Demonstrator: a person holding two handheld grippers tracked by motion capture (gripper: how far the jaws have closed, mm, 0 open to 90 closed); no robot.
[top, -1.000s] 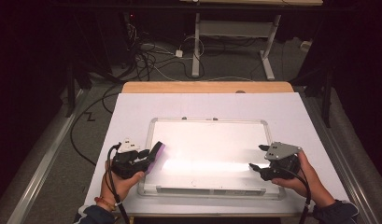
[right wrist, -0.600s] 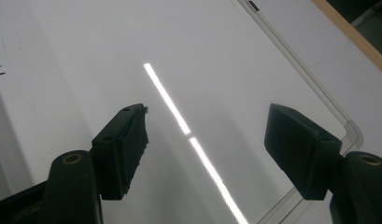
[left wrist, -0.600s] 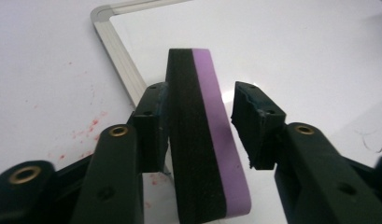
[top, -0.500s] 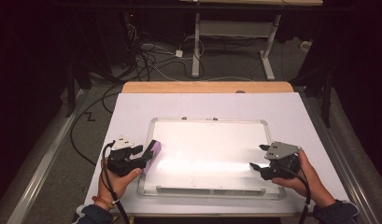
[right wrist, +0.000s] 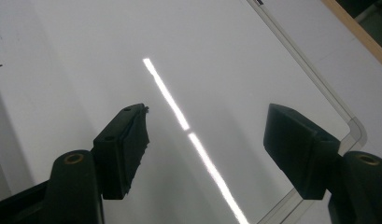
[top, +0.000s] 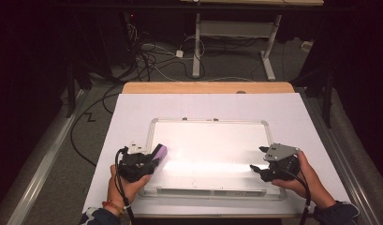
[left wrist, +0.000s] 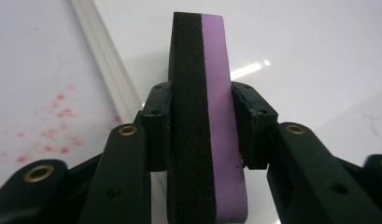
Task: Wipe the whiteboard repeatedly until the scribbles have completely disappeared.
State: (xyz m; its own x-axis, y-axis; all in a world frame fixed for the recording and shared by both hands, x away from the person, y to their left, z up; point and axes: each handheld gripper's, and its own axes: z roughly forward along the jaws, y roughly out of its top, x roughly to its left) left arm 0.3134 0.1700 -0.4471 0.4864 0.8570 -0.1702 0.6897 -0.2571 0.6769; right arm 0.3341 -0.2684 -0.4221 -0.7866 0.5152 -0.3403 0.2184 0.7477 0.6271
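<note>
A whiteboard (top: 208, 120) lies flat on a white sheet. At its left edge my left gripper (top: 153, 159) is shut on an eraser (top: 160, 152) with a purple side and a black foam side. In the left gripper view the eraser (left wrist: 212, 116) stands on edge between the pads of my left gripper (left wrist: 201, 112), whose jaws have just been closing on it, over the whiteboard (left wrist: 319, 56). My right gripper (top: 257, 158) hovers open over the board's right end. Its jaws have just closed a little with nothing between them, as my right gripper (right wrist: 207, 135) shows above the glossy whiteboard (right wrist: 86, 56).
The white sheet (top: 133, 112) covers a wooden table (top: 208, 87). Red ink specks stain the sheet (left wrist: 53, 116) left of the board's frame. Behind the table are floor cables (top: 151, 56) and a desk frame (top: 236, 33).
The left gripper slid back to the left off the eraser half a second ago, then came forward and gripped it again. The right gripper has stayed put.
</note>
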